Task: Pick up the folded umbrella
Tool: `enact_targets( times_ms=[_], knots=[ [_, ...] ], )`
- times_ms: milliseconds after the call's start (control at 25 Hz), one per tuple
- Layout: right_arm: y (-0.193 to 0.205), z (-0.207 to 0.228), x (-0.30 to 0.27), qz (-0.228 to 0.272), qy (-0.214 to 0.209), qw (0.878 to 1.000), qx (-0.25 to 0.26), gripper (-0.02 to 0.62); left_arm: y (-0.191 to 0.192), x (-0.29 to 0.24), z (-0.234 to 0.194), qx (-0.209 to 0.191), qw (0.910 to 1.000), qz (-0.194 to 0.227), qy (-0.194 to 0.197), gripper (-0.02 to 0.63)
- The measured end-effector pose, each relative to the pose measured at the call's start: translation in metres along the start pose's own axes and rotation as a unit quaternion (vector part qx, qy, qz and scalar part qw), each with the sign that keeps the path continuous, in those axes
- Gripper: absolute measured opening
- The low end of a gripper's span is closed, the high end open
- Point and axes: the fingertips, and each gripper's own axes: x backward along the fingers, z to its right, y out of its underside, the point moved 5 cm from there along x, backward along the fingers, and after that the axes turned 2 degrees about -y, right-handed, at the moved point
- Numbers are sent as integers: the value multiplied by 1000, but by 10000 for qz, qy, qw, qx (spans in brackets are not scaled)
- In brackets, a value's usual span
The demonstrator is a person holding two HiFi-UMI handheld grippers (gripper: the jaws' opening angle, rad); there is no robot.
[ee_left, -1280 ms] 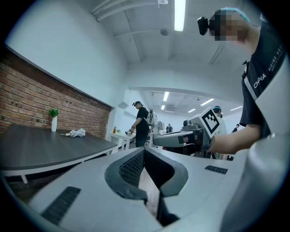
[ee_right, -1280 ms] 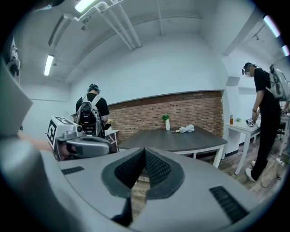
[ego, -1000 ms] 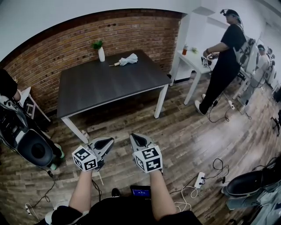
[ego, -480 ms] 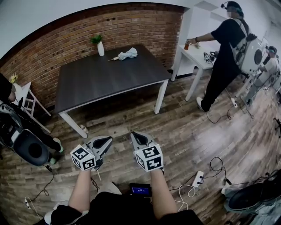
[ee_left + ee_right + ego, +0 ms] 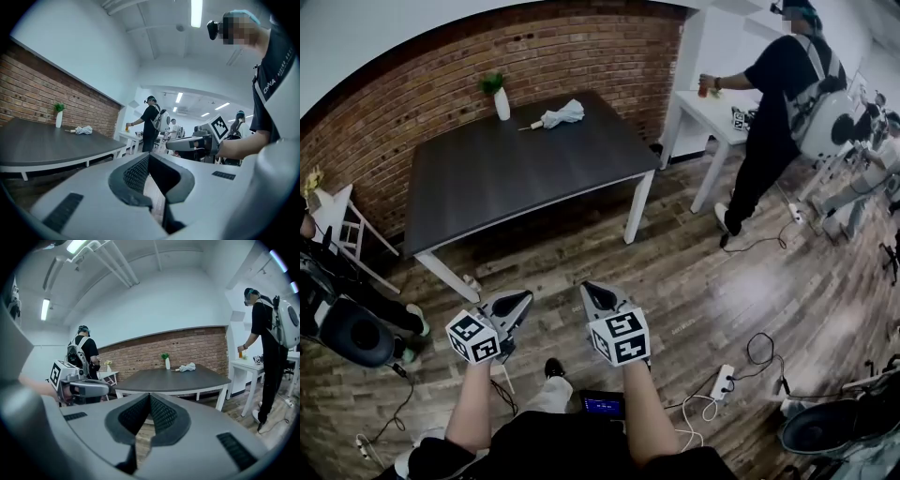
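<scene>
Left gripper [image 5: 516, 302], right gripper [image 5: 596, 294]: jaws pressed together, empty, carried low since nothing within reach. Pale grey folded umbrella [image 5: 561, 114] lies at 12 o'clock, well apart, far edge of dark rectangular table [image 5: 516, 183].

Folded umbrella [image 5: 562, 113] distant on table [image 5: 506, 178], details too small.

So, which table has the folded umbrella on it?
The dark table by the brick wall; the umbrella lies near its white vase. The white table at the right carries none.
</scene>
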Motion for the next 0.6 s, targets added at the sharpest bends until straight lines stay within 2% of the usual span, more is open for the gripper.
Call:
enact_targets(
  times_ms=[320,600],
  knots=[
    [-35,31,-68,6,260,9997,-4,8,-27,-33,-82,49,9996,201,194,2],
    [-53,39,-117,-104,434,9990,-31,8,-37,-40,-138,69,9993,127,353,2]
  ],
)
